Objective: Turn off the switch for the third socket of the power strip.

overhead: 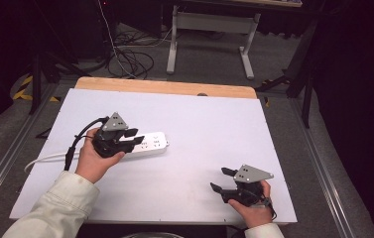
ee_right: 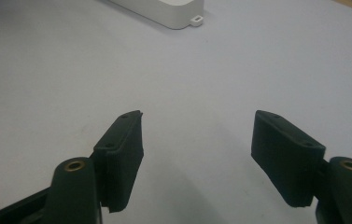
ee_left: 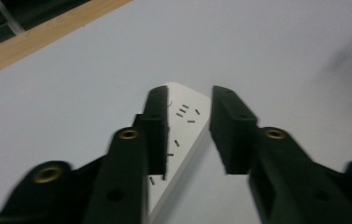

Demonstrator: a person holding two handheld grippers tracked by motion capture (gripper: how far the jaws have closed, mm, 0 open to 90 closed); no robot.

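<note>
Presently: white power strip (overhead: pixel 147 143) flat on tabletop (overhead: pixel 199 124), left of centre.
Left hand-held gripper (overhead: pixel 134 136) straddles it, jaws apart, likely to steady it; right hand-held gripper (overhead: pixel 222 179) idle, jaws apart, well clear.

My left gripper (overhead: pixel 131 137) covers the near end of the power strip (overhead: pixel 155 142) in high view; can't tell if jaws touch it. Left gripper view: strip (ee_left: pixel 187 116) cut off at bottom edge, socket markings too small to read. Right gripper view: strip (ee_right: pixel 164 10) cropped at top, just a corner w/ tab.
</note>
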